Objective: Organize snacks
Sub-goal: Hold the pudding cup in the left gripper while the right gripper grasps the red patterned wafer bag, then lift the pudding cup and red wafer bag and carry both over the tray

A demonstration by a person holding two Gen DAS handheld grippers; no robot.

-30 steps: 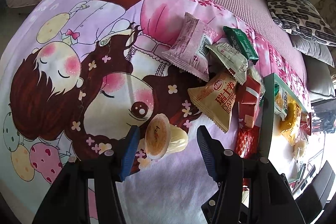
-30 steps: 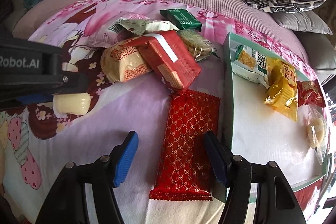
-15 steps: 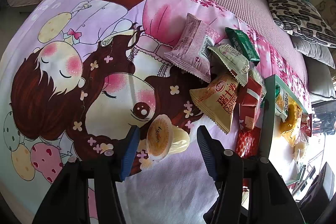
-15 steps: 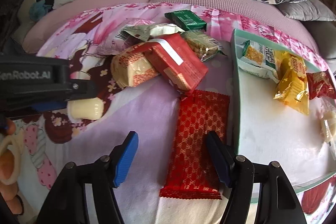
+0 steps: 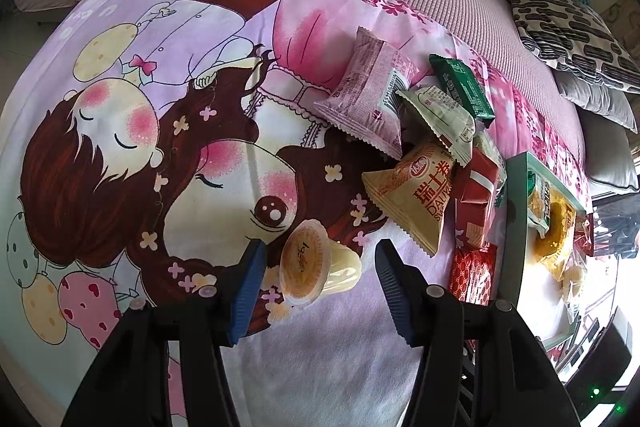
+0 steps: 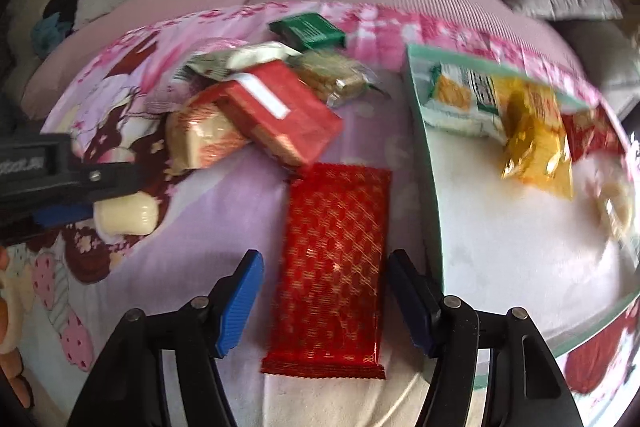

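A pale yellow jelly cup (image 5: 308, 267) lies on its side on the cartoon blanket, between the fingers of my left gripper (image 5: 320, 251). That gripper is open and its blue pads stand clear of the cup on both sides. My right gripper (image 6: 325, 261) straddles a flat red patterned pack (image 6: 336, 227). Its jaws are closing, with gaps still showing between pads and pack. A green-rimmed white tray (image 6: 424, 163) to the right holds a green-and-white pack (image 6: 460, 99), a yellow pack (image 6: 536, 143) and other snacks. The right wrist view shows the left gripper (image 6: 60, 195) beside the jelly cup (image 6: 126, 215).
A heap of snacks lies left of the tray: a red box-like pack (image 6: 284, 115), a tan roll pack (image 5: 416, 199), a pink pack (image 5: 368, 99), a green pack (image 5: 460, 87), a cracker pack (image 6: 336, 79). Sofa cushions and a patterned pillow (image 5: 572, 31) lie behind.
The right wrist view has shifted and rolled, so the red patterned pack now lies centred between the right fingers instead of nearer the right one. The left gripper and jelly cup stay put.
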